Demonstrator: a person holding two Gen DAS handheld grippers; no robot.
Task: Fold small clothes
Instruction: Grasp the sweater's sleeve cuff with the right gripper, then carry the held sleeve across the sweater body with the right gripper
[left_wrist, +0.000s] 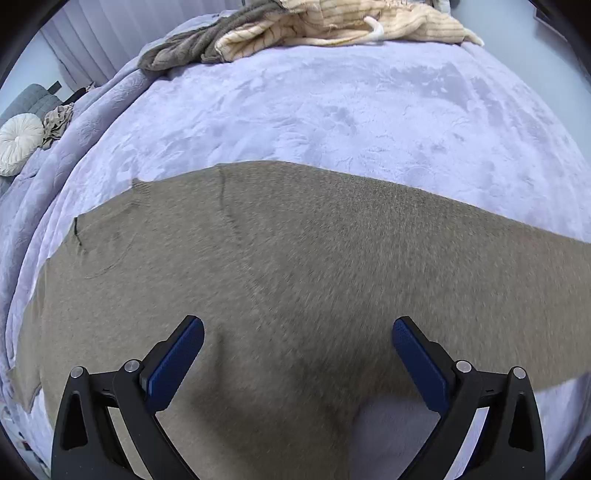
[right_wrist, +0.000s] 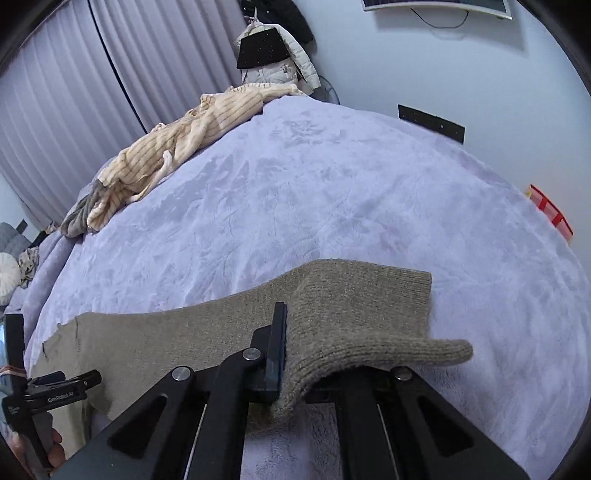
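A taupe knitted garment (left_wrist: 295, 266) lies spread across the lavender bed cover (left_wrist: 332, 110). My left gripper (left_wrist: 298, 332) is open just above the garment's near part, its blue pads (left_wrist: 177, 365) wide apart with nothing between them. In the right wrist view my right gripper (right_wrist: 295, 354) is shut on the knit garment (right_wrist: 351, 306) near its right end. The cloth bunches over the jaws and hides the right finger. The left gripper also shows at the lower left of that view (right_wrist: 55, 391).
A cream striped garment (right_wrist: 184, 147) and a grey one (left_wrist: 192, 44) lie heaped at the far edge of the bed. A round white cushion (left_wrist: 18, 144) sits off the bed's left side. Curtains (right_wrist: 92, 92) and a hanging jacket (right_wrist: 273, 51) stand behind.
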